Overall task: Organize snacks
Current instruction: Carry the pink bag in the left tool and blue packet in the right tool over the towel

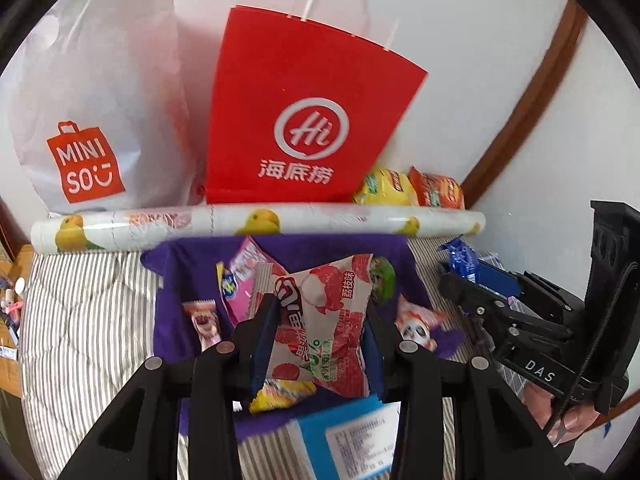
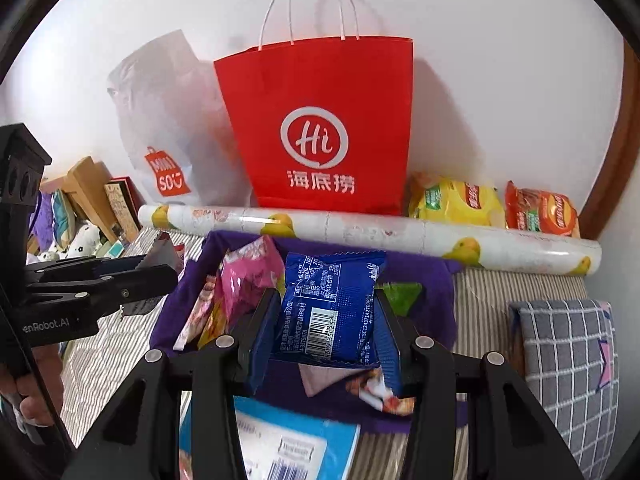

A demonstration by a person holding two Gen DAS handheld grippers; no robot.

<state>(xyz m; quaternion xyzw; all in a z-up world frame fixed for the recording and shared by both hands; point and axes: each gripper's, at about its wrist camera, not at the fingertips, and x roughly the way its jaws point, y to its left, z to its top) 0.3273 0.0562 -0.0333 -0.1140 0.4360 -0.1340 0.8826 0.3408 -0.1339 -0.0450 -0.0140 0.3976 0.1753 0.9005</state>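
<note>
While both grippers hung over the purple bin (image 1: 168, 280), we had a snack in each. Our left gripper (image 1: 320, 340) was clamped on a red-and-white lychee packet (image 1: 324, 320), its fingers (image 1: 262, 344) pressed against the packet's sides, and the packet was lifted above the heap inside the bin. Our right gripper (image 2: 324, 336) pinched a blue packet (image 2: 328, 308), barcode side facing the camera, also raised over the bin.

Down in the bin we saw a pink packet (image 1: 244, 276), a small pink-and-white candy (image 1: 202, 320) near the left wall, a yellow packet (image 1: 280, 394) under the left fingers and a panda-print packet (image 1: 416, 320) toward the right wall. The bin sat on the striped bedsheet (image 1: 88, 312), near the middle of the bed. Just beyond its far edge lay a long roll printed with yellow fruit (image 1: 256, 222), running across the bed. Behind the roll, against the wall, stood a red paper bag (image 1: 304, 120) with white handles, and to its left a white plastic shopping bag (image 1: 88, 120). At the far right corner, beside the red bag, rested a yellow chip bag (image 2: 456, 200) and an orange chip bag (image 2: 540, 212), side by side. A light blue box (image 2: 288, 440) lay at the near edge, touching the bin's front. A grey checked pillow (image 2: 568, 360) sat off to the right.
</note>
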